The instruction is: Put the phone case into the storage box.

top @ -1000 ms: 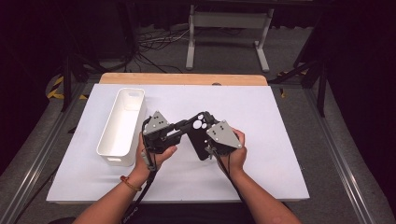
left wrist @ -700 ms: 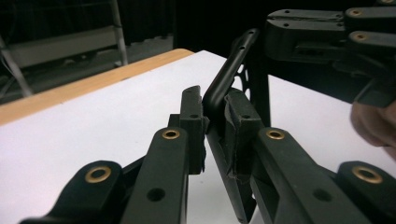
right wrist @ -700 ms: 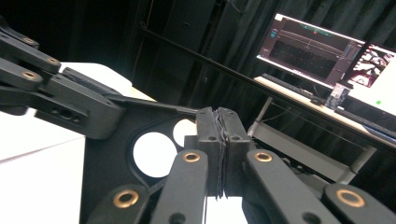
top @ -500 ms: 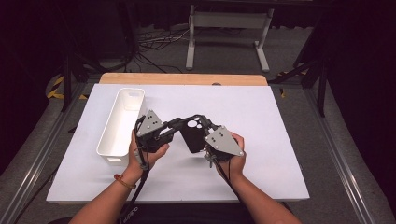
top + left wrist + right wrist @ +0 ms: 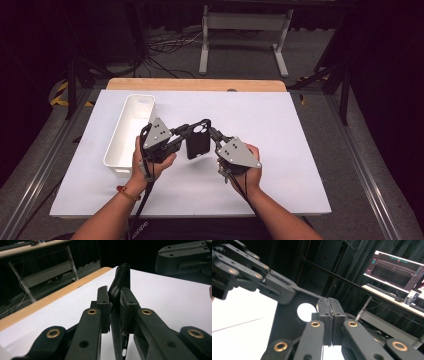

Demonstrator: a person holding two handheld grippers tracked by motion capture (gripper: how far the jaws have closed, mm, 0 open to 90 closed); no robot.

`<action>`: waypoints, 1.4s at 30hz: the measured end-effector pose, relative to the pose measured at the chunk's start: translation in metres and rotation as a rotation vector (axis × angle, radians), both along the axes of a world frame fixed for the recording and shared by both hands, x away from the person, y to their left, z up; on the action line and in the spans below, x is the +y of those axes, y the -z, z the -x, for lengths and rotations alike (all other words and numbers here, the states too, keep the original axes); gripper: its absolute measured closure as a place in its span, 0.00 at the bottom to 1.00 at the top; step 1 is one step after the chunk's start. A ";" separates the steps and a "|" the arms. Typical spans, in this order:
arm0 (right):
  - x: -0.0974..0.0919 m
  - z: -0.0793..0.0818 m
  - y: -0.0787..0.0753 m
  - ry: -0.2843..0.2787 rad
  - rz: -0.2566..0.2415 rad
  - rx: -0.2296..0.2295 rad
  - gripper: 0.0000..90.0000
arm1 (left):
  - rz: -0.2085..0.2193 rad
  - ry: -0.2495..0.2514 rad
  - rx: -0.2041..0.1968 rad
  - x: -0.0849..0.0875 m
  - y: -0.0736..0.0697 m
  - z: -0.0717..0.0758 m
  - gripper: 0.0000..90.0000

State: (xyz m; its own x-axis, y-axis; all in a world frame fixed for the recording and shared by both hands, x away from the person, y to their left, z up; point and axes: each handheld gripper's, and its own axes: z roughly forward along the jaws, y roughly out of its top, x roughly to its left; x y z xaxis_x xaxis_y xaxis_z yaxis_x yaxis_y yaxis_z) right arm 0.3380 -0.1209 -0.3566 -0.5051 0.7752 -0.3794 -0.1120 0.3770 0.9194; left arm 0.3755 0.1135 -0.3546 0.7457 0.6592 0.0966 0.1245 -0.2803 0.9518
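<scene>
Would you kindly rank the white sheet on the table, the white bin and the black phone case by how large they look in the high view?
1. White sheet, by far the largest.
2. White bin, long and narrow.
3. Black phone case, smallest, though it is held up nearer the camera.

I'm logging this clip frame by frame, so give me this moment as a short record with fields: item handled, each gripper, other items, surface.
item handled: black phone case, lifted above the table, camera cutout at its top
left gripper: shut on the phone case's left edge
right gripper: shut on the phone case's upper right edge
other items: white bin, left of the hands, nothing visible inside
surface: white table with a wooden far edge
</scene>
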 end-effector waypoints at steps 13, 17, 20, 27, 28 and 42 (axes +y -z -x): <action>-0.036 -0.003 0.009 0.002 -0.011 0.079 0.84 | 0.012 -0.008 -0.027 0.018 -0.010 0.000 0.89; -0.053 -0.005 0.015 -0.011 -0.028 0.114 0.79 | 0.011 -0.004 -0.034 0.021 -0.012 0.000 0.89; -0.057 -0.007 0.018 -0.008 -0.027 0.127 0.76 | 0.007 -0.004 -0.032 0.023 -0.013 0.001 0.89; -0.071 -0.004 0.026 -0.050 -0.021 0.178 0.55 | 0.008 -0.004 -0.040 0.029 -0.016 0.001 0.89; -0.072 -0.003 0.028 -0.068 -0.009 0.186 0.50 | 0.007 -0.005 -0.044 0.030 -0.017 0.001 0.89; -0.077 0.014 0.063 -0.071 0.092 0.212 0.22 | -0.004 0.013 -0.072 0.040 -0.025 0.001 0.89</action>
State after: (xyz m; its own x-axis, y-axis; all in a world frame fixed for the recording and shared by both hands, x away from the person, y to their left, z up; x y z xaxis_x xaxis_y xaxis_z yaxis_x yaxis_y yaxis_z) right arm 0.3241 -0.1980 -0.4199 -0.6327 0.7021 -0.3268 0.0506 0.4586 0.8872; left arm 0.3741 0.1537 -0.3299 0.7454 0.6490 0.1525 0.0524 -0.2851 0.9571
